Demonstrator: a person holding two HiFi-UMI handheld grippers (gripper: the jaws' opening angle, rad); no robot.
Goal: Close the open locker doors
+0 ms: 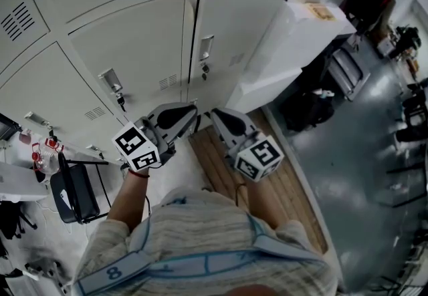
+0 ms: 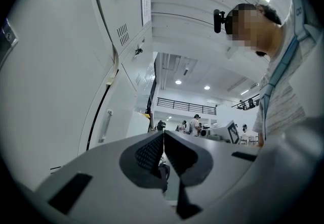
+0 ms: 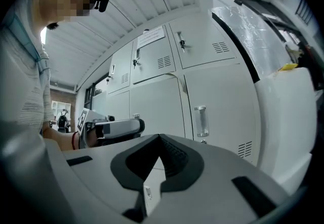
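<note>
The left gripper (image 1: 190, 111) and the right gripper (image 1: 217, 115) are built alike: pale grey shells with a dark grey teardrop recess around ribbed black pads (image 2: 150, 152). Each carries a white cube of black square markers. The left cube (image 1: 137, 148) is at eight o'clock of its tips and the right cube (image 1: 259, 159) at four o'clock of its own. Dark rectangular slots (image 2: 71, 192) mark the shells. The person wears a short-sleeved shirt (image 1: 200, 234) in fine beige-grey stripes with light blue bands (one carries a printed figure), a red wristband (image 1: 138, 174) and a black head camera (image 2: 218, 19).
</note>
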